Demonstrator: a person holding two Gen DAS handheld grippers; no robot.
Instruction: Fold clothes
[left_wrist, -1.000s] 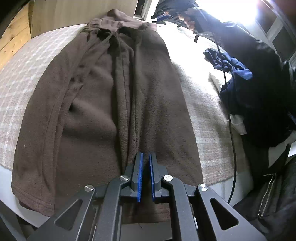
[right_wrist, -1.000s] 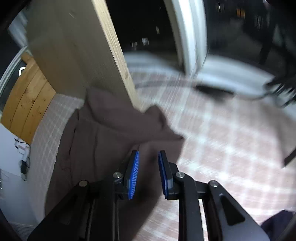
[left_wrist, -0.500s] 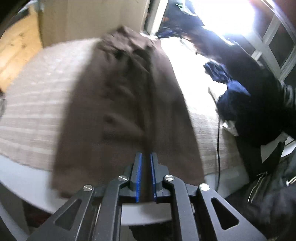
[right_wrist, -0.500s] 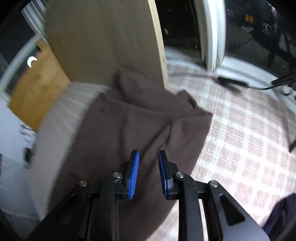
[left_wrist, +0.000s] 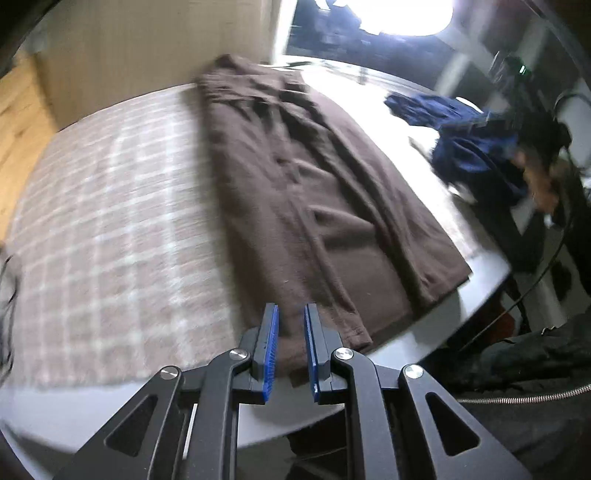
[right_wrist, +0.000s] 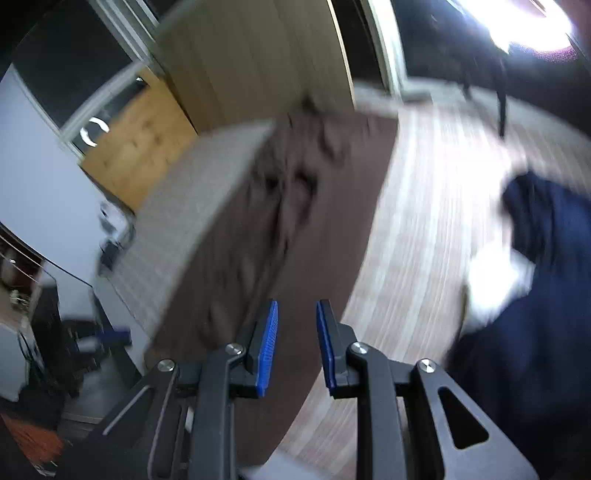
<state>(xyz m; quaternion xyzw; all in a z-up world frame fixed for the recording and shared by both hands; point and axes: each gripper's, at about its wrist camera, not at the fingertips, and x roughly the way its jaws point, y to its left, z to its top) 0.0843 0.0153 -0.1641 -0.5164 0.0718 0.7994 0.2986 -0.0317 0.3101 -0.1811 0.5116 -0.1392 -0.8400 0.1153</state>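
Matt fleecy brown garment (left_wrist: 314, 206)

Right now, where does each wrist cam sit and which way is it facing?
Left wrist: on the left gripper, angled down along the brown garment from its hem end; own blue pads, a hand at right.
Right wrist: on the right gripper, angled down over the garment's long edge toward the wooden panel; own fingers only.
Shared: brown garment, checked cover, dark blue clothes, wooden panel.
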